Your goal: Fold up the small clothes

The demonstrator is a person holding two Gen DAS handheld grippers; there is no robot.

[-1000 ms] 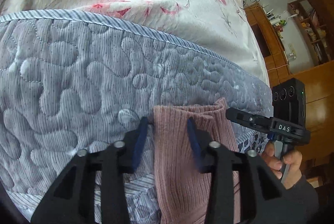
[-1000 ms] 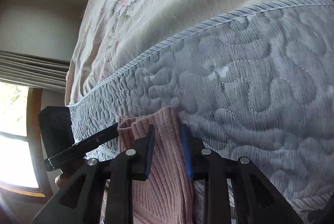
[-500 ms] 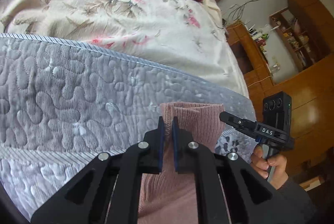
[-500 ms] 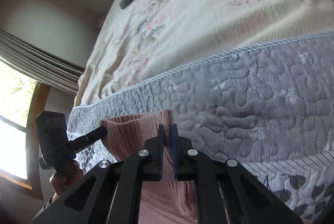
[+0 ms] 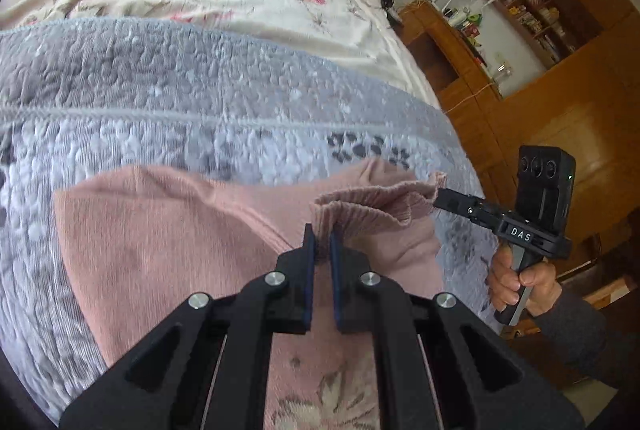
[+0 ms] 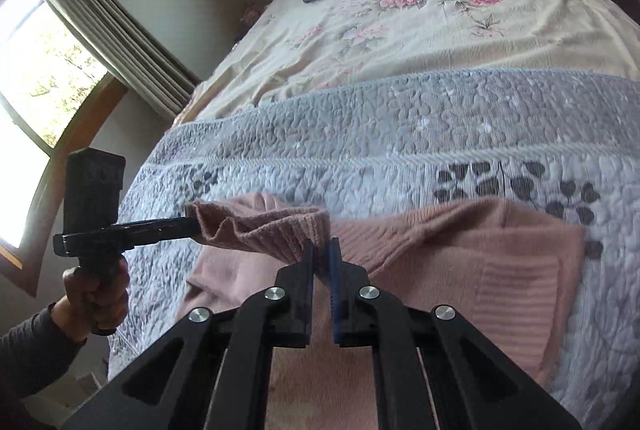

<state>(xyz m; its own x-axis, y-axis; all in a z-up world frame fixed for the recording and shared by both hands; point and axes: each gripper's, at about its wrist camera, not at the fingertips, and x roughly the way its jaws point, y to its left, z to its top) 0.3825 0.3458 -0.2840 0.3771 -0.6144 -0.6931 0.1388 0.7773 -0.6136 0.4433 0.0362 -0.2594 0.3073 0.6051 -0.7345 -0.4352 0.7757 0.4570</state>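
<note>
Both grippers, left gripper (image 5: 321,244) and right gripper (image 6: 322,258), clamp the pink sweater's (image 5: 168,242) ribbed hem (lifted); next, carry it far across the grey quilt (image 6: 400,133).

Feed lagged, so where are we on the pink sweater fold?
Done: both claws, left claw and right claw, are shut on the pink sweater's ribbed edge. In hand: that edge is lifted over the sweater's body on the grey quilt. Left: laying it down and finishing the fold.
</note>
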